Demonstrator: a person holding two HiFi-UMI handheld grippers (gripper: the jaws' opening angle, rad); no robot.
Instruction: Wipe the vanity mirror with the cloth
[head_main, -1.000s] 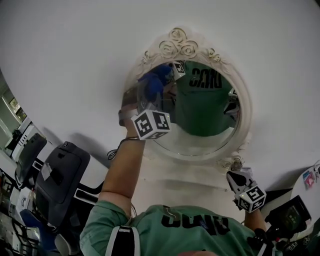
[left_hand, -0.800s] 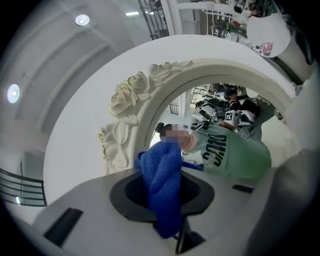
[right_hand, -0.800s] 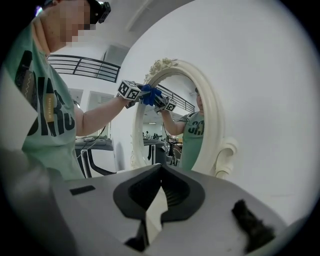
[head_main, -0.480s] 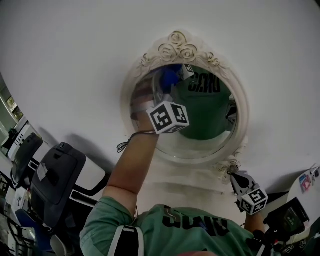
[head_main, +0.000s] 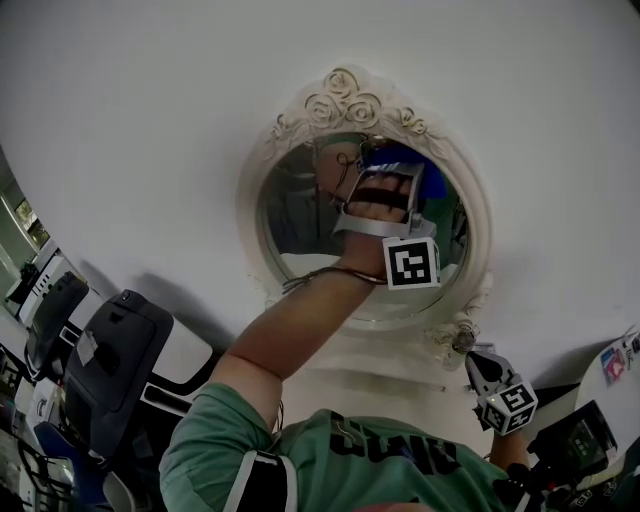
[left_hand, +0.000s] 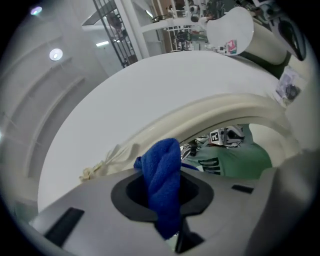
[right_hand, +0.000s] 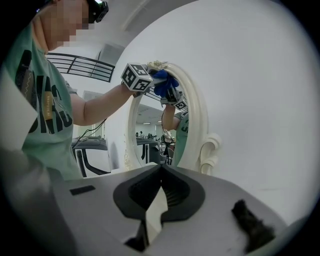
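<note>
Blue cloth (left_hand: 162, 182) is pinched between the jaws of the left gripper (left_hand: 166, 200): the jaws are pressed onto it, and the fabric bunches up out of them as a thick fold. In the head view the left gripper (head_main: 385, 200) is raised on an extended forearm, with its marker cube (head_main: 411, 263) toward the camera. The cloth (head_main: 402, 163) sits at the upper right of the vanity mirror (head_main: 300, 215), close under the inner edge of the frame (head_main: 340, 95). Contact with the glass cannot be confirmed. The right gripper view shows the same cloth (right_hand: 162, 82) at the top of the mirror.

Right gripper (right_hand: 161, 170): jaws pressed together, nothing between them. In the head view it (head_main: 470, 352) hangs low, just beside the lower right scroll of the frame and apart from the glass.

Mirror: oval, in a cream frame with carved rosettes at the top, mounted on a white wall (head_main: 150, 120). The glass reflects the hand and a green shirt.

Surroundings: the person's green T-shirt (head_main: 350, 460) fills the lower edge of the head view. A dark exercise machine (head_main: 115, 365) stands at lower left.
</note>
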